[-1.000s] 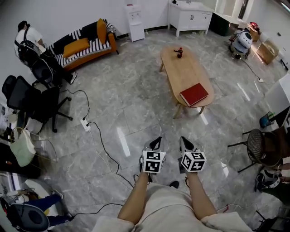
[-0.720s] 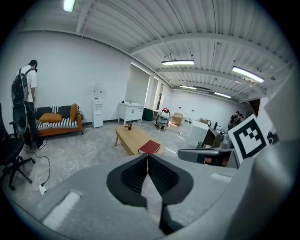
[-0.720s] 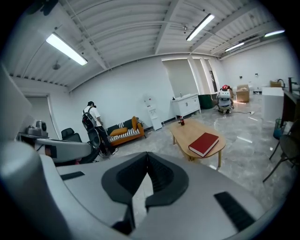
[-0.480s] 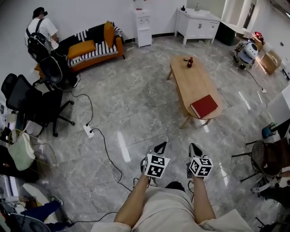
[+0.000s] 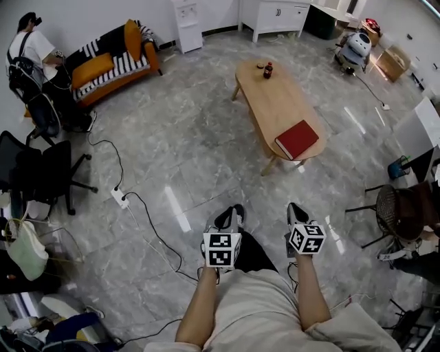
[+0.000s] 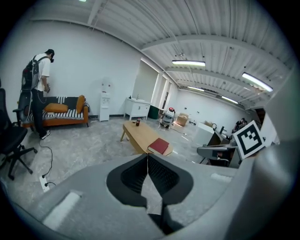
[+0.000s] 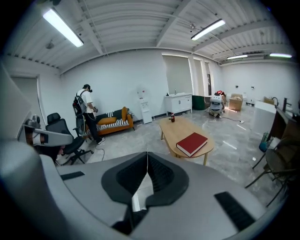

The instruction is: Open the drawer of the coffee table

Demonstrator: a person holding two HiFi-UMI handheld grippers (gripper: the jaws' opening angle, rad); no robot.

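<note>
The oval wooden coffee table (image 5: pixel 271 110) stands a few steps ahead on the grey floor, with a red book (image 5: pixel 297 139) at its near end and a small dark bottle (image 5: pixel 268 70) at its far end. No drawer shows from here. My left gripper (image 5: pixel 236 210) and right gripper (image 5: pixel 295 208) hang side by side above the floor, well short of the table, both shut and empty. The left gripper view has the shut left gripper (image 6: pixel 148 155) below the table (image 6: pixel 138 133) and book (image 6: pixel 159 146). In the right gripper view the shut right gripper (image 7: pixel 147 153) sits below the table (image 7: pixel 179 130) and book (image 7: pixel 192 143).
A power strip with black cables (image 5: pixel 120 198) lies on the floor to my left. Office chairs (image 5: pixel 41 172) and an orange sofa (image 5: pixel 113 62) with a person (image 5: pixel 27 55) beside it are at far left. A white cabinet (image 5: pixel 275 17) lines the back wall. A mesh chair (image 5: pixel 395 213) stands at right.
Both grippers have moved forward together over the floor and sit lower in the head view. The table looks slightly nearer. Both jaws stay shut.
</note>
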